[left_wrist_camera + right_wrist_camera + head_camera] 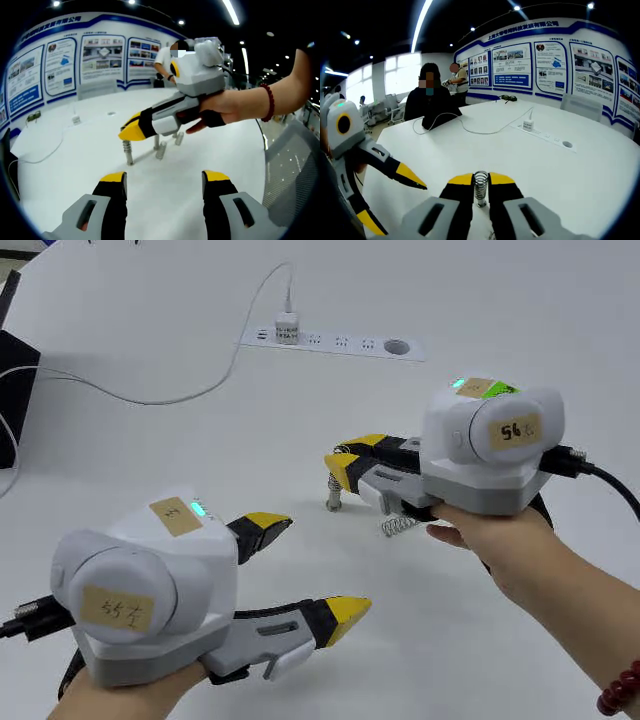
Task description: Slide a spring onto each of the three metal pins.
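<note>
Yellow-tipped left claw (312, 565) nearest, at lower left of the head view: jaws spread wide, nothing between them, above the white table (150, 460). Farther in, at centre right, right claw (350, 455) clenched on a spring (480, 184), upright over a metal pin (334, 498). Just lower right of that, a loose spring (398, 526) lying on the table. In the left gripper view, further pins (160, 150) standing just behind the right claw's tip. Farthest, top centre of the head view, a power strip (340, 343) with a charger (287, 328) and cable (180, 390) plugged in.
</note>
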A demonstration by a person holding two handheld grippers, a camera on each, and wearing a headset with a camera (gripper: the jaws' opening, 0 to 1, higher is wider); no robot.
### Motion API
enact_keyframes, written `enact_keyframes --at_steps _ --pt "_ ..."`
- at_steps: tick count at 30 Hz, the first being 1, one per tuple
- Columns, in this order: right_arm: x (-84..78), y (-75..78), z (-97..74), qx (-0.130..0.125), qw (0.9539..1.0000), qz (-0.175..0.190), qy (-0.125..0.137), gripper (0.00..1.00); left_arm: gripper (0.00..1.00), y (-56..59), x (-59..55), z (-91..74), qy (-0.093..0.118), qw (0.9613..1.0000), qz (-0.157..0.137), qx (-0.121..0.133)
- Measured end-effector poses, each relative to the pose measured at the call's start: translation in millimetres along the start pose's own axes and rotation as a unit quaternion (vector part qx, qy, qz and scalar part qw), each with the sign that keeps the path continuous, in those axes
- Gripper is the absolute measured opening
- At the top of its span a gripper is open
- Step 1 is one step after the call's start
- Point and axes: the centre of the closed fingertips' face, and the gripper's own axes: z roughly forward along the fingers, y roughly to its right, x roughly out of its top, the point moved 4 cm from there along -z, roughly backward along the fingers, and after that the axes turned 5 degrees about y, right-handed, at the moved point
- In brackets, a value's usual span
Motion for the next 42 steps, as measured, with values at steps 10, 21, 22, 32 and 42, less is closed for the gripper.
enact_keyframes --at_steps 10,21,22,32,42 --pt "-7.6 0.1 4.3 -0.002 0.9999 0.000 -0.010 0.12 0.62 -1.7 0.1 -0.8 0.000 1.0000 -0.003 0.000" --pt "-16.2 -0.9 8.1 -0.001 0.9997 0.008 -0.023 0.12 0.61 0.3 -1.0 -1.2 -0.002 1.0000 -0.005 -0.002" --pt "-16.7 -0.9 8.5 -0.001 0.9997 0.007 -0.024 0.12 0.61 0.3 -0.9 -1.2 -0.001 1.0000 -0.005 -0.002" --pt "-22.7 -1.2 10.9 -0.001 0.9993 0.006 -0.036 0.11 0.61 -1.2 -0.1 -2.1 -0.001 1.0000 -0.006 -0.001" --pt "-25.4 -1.2 11.6 -0.001 0.9991 0.002 -0.042 0.12 0.60 -1.6 0.1 -2.2 0.000 1.0000 -0.006 0.000"
